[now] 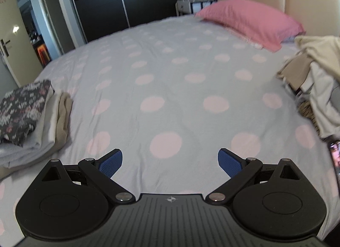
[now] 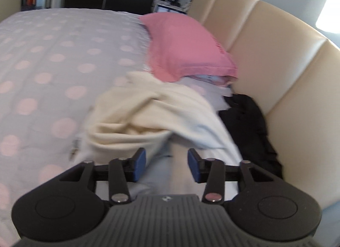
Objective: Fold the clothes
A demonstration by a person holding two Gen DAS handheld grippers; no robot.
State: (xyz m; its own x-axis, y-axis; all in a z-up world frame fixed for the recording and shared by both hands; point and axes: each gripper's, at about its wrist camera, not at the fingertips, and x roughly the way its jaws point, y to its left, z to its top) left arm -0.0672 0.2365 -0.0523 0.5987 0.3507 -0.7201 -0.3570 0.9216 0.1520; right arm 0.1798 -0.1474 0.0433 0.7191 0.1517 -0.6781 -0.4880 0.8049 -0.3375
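My left gripper (image 1: 170, 163) hangs open over the dotted bedspread (image 1: 170, 89), nothing between its blue pads (image 1: 111, 163). A stack of folded clothes (image 1: 31, 119), a dark floral piece on top, lies at the left edge of the bed. An unfolded pile of clothes (image 1: 314, 89) sits at the right. In the right wrist view my right gripper (image 2: 166, 167) is open above that pile, over a pale blue-white garment (image 2: 170, 172), with a cream garment (image 2: 148, 111) just ahead. The pads touch no cloth. A black garment (image 2: 250, 125) lies against the headboard.
A pink pillow (image 1: 250, 20) (image 2: 187, 45) lies at the head of the bed by the cream padded headboard (image 2: 276, 55). A dark wardrobe (image 1: 127, 2) and a doorway stand beyond the bed. A phone (image 1: 335, 157) rests at the right edge.
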